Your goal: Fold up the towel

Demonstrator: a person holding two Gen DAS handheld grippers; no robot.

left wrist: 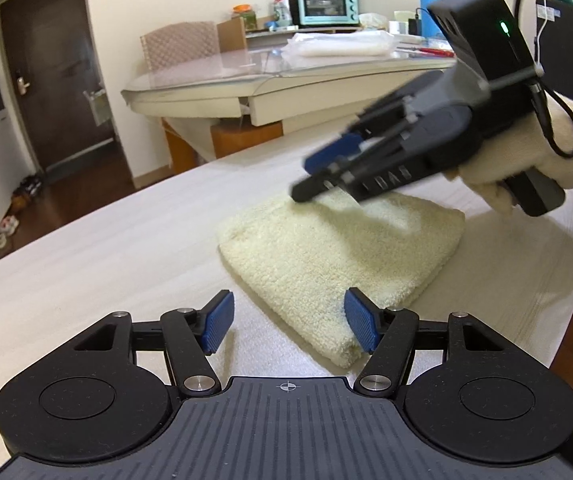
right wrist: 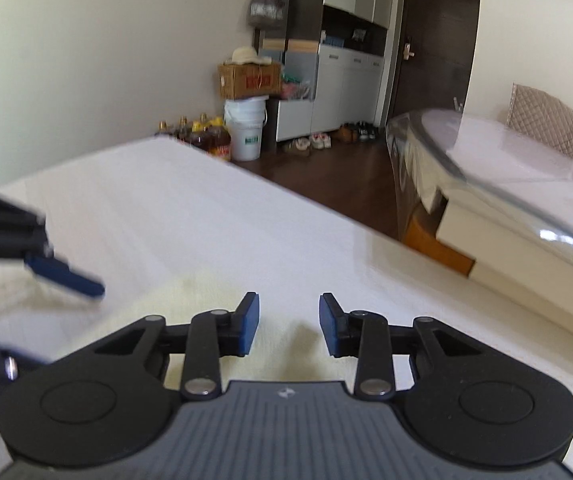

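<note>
A cream, fluffy towel lies folded into a thick rectangle on the white table. My left gripper stands open at the towel's near corner, nothing between its blue pads. The right gripper, held by a hand in a white knit glove, hovers just above the towel's far side, blurred by motion. In the right wrist view my right gripper is open over the pale towel, and the left gripper shows blurred at the left.
A glass-topped dining table with a chair, a teal oven and a blue flask stands behind. The white table's far edge drops to dark wooden floor; oil bottles, a bucket and shoes sit by the wall.
</note>
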